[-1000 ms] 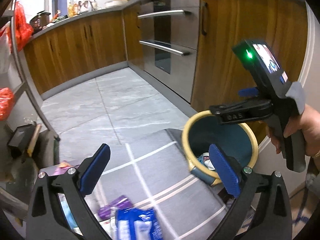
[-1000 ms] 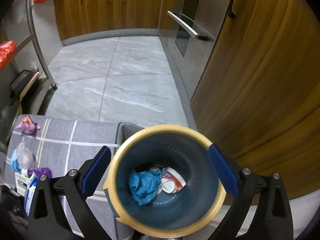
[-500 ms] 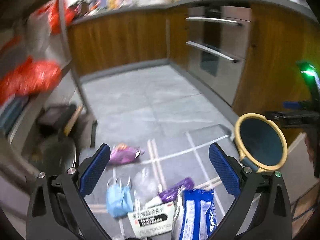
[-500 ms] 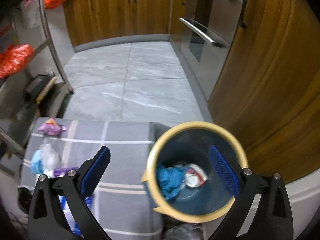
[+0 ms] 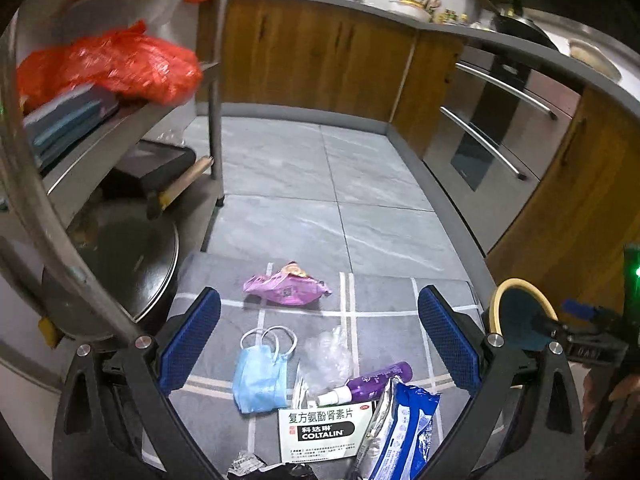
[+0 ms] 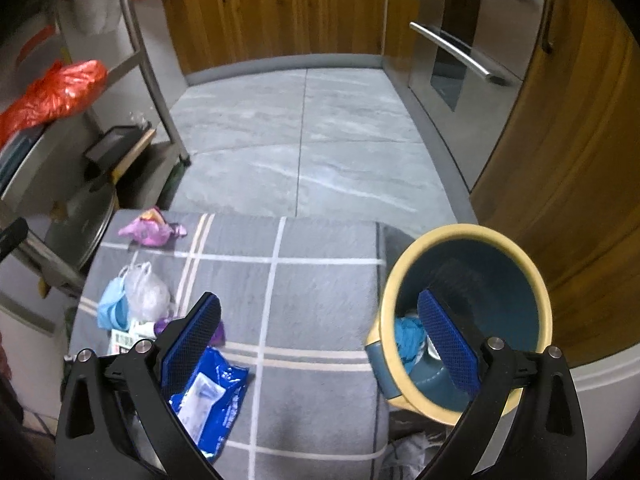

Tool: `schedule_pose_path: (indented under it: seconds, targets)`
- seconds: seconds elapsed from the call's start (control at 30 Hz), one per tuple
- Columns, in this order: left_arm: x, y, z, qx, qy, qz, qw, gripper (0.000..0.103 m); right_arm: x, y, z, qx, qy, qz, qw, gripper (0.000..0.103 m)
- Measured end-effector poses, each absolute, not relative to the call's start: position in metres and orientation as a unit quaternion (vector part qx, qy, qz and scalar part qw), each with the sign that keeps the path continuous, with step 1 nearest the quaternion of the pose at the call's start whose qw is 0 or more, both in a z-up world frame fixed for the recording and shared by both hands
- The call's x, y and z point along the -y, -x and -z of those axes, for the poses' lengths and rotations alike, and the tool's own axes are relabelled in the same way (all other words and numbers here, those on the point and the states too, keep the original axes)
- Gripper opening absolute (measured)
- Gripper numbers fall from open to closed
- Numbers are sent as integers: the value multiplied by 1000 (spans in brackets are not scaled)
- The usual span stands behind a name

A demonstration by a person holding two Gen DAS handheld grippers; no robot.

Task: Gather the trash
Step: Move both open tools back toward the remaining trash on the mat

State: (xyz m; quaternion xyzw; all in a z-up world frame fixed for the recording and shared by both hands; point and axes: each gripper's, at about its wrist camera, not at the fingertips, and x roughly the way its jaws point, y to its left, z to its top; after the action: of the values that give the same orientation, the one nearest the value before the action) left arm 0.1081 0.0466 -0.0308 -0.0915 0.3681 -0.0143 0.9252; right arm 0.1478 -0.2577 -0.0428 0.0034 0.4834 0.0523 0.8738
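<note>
A home kitchen. Wooden cabinets (image 5: pixel 320 56) run under a grey countertop (image 5: pixel 440 28) crowded with bottles, and a built-in steel oven (image 5: pixel 496 128) sits right of the cabinets. A metal rack (image 5: pixel 120 120) stands across the tiled floor (image 5: pixel 320 184) from that oven.

Grey tiled floor (image 5: pixel 320 184), wooden cabinets (image 5: pixel 320 52), steel oven (image 6: pixel 472 36), red bags (image 5: pixel 116 64) on a metal rack (image 5: pixel 216 80).

Blue wipes pack (image 5: pixel 404 432) cut off by frame bottom; bin (image 6: pixel 466 316) contents partly hidden behind right gripper's pad (image 6: pixel 448 346).
</note>
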Motion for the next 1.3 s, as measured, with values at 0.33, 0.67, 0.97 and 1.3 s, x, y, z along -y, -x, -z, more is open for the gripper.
schedule_pose_path:
  seconds: [0.33, 0.67, 0.97, 1.3]
  targets:
    - [-61, -129, 30, -359, 8, -7, 933, 97, 228, -152, 47, -475, 14, -75, 877, 98]
    - [-89, -190, 73, -416, 24, -12, 909, 97, 192, -173, 64, -469, 28, -111, 876, 98]
    - [-83, -237, 128, -462, 10, 12, 887, 96, 146, -179, 89, -460, 29, -178, 870, 98]
    - [-76, -261, 154, -484, 14, 52, 873, 87, 77, -171, 124, -467, 83, -261, 841, 98]
